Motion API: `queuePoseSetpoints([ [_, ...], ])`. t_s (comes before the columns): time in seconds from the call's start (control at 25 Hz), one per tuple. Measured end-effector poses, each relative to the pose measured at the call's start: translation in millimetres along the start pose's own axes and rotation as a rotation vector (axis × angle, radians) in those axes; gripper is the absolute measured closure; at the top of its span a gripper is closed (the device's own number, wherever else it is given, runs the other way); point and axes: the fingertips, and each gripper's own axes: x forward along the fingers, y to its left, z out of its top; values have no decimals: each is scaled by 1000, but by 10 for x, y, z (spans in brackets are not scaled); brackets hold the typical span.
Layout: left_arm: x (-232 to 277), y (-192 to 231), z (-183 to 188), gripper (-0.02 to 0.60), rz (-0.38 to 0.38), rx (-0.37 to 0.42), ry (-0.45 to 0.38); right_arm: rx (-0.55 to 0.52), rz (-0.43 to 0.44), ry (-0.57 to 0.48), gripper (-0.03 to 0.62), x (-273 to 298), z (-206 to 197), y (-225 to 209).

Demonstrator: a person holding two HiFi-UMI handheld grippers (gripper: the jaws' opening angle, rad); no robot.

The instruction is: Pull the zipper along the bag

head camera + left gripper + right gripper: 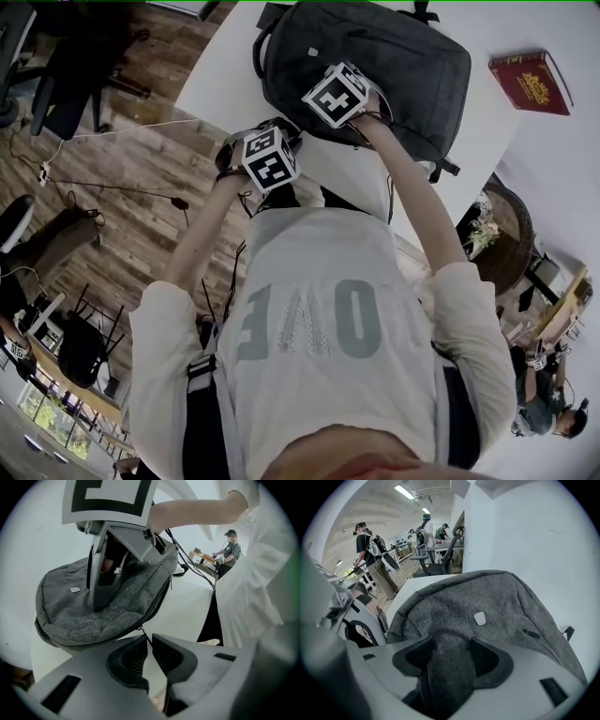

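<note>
A dark grey backpack (394, 56) lies on the white table (234, 56). My left gripper (149, 639) is at the bag's near rim, shut on the thin zipper pull (143, 633) that runs from the bag's edge into the jaws. In the head view its marker cube (270, 157) sits just off the bag's near-left corner. My right gripper (451, 656) is shut on a raised fold of the bag's grey fabric (447, 667); it shows from the left gripper view as a gripper (105, 573) pinching the top panel. A small white logo tag (479, 618) marks that panel.
A red book (530, 82) lies on the table to the bag's right. The table's near edge (309, 178) runs close under both grippers. People stand by desks (370, 550) far across the room. A second small zipper pull (531, 633) sits on the bag's right side.
</note>
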Motion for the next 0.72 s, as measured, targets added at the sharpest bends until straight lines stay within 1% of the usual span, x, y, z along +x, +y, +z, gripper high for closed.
queuePoseSetpoints([
  [0.08, 38, -42, 43, 549, -13, 3, 3, -6, 2, -4, 319, 0, 3, 4],
  [0.2, 94, -78, 71, 546, -10, 53, 49, -8, 6, -6, 320, 3, -5, 1],
  [0.24, 98, -73, 77, 546, -6, 60, 60, -8, 6, -5, 321, 0, -6, -2],
  [0.28, 90, -63, 78, 546, -3, 46, 59, -7, 5, -5, 320, -4, -2, -1],
  [0.32, 77, -48, 66, 546, 0, 9, 43, -9, 4, -7, 321, -7, 8, 7],
  [0.44, 28, 4, 16, 549, 12, -183, -56, -31, 6, -29, 324, -17, 42, 47],
  [0.48, 21, 9, 13, 552, 18, -230, -83, -40, 0, -47, 331, -47, 51, 49],
  [0.52, 21, 5, 14, 554, 25, -253, -97, -38, -21, -77, 349, -108, 60, 32],
  [0.56, 25, -1, 18, 554, 33, -257, -101, -18, -59, -117, 418, -209, 64, -6],
  [0.6, 31, -4, 23, 554, 37, -251, -100, 13, -101, -159, 441, -345, 50, -53],
  [0.64, 35, -3, 29, 554, 37, -246, -98, 39, -131, -192, 439, -504, 3, -91],
  [0.72, 38, 5, 38, 554, 27, -248, -102, 45, -150, -209, 389, -826, -202, -132],
])
